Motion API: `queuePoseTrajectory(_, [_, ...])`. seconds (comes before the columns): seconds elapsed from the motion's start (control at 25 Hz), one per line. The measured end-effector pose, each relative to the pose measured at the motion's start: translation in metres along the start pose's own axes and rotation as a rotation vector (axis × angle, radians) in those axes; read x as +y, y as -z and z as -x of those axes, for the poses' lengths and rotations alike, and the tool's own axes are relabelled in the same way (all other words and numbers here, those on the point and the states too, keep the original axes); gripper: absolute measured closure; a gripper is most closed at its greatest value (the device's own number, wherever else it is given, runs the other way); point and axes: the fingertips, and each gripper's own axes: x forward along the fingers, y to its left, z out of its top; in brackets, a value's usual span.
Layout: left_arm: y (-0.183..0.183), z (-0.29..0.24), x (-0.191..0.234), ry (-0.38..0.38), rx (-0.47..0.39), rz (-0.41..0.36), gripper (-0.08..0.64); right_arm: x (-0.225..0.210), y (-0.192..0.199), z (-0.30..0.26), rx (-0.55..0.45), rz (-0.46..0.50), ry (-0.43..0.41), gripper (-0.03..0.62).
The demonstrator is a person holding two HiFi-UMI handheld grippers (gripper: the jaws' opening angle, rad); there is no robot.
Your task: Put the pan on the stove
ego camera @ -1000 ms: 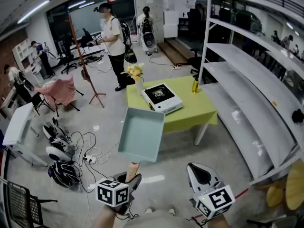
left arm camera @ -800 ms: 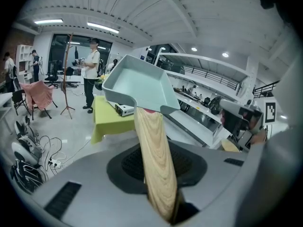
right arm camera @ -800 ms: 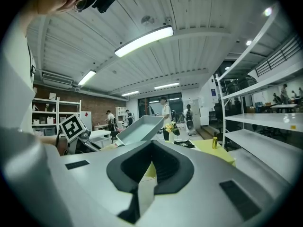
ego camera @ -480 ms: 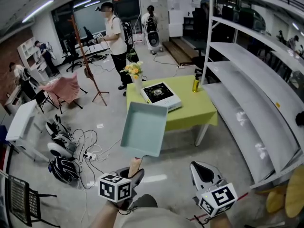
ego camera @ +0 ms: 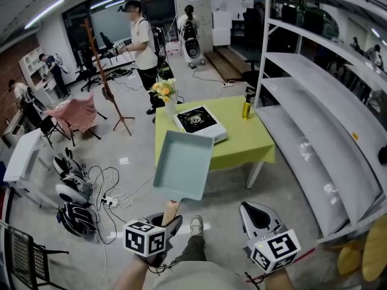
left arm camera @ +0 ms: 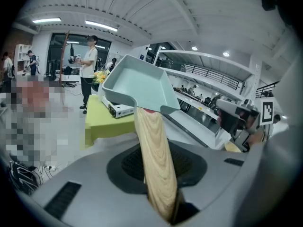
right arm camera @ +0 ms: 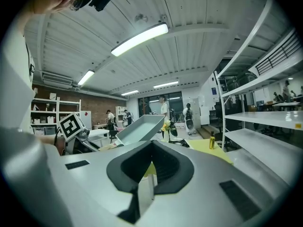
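A pale teal square pan (ego camera: pixel 183 164) with a wooden handle (ego camera: pixel 171 210) hangs in the air in front of me, tilted. My left gripper (ego camera: pixel 163 224) is shut on the end of that handle; the left gripper view shows the handle (left arm camera: pixel 154 160) running between its jaws up to the pan (left arm camera: pixel 137 86). The white portable stove (ego camera: pixel 200 123) with a black burner top sits on the yellow-green table (ego camera: pixel 242 145), well beyond the pan. My right gripper (ego camera: pixel 253 209) hangs at the lower right, shut and holding nothing. The pan (right arm camera: pixel 137 129) shows at its left.
On the table stand a vase of flowers (ego camera: pixel 163 92) left of the stove and a yellow bottle (ego camera: pixel 247 109) at its right corner. Grey shelving (ego camera: pixel 314 132) runs along the right. Cables and helmets (ego camera: pixel 75 192) lie on the floor at left. A person (ego camera: pixel 142 47) stands behind the table.
The table and stove have shifted slightly left in the view. A shoe now shows between the grippers. The pan stays held the same way.
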Motion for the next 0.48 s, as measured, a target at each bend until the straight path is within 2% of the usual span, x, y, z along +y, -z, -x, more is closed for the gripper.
queuePoseTrajectory(0.24, [-0.028, -0.038, 0.029, 0.018, 0.014, -0.012, 0.456, -0.025, 0.006, -0.042, 0.038, -0.006, 0.023, 0.586])
queuePoseTrajectory(0.48, [-0.062, -0.080, 0.072, 0.030, 0.044, 0.001, 0.457, -0.048, 0.009, -0.109, 0.074, -0.023, 0.012, 0.586])
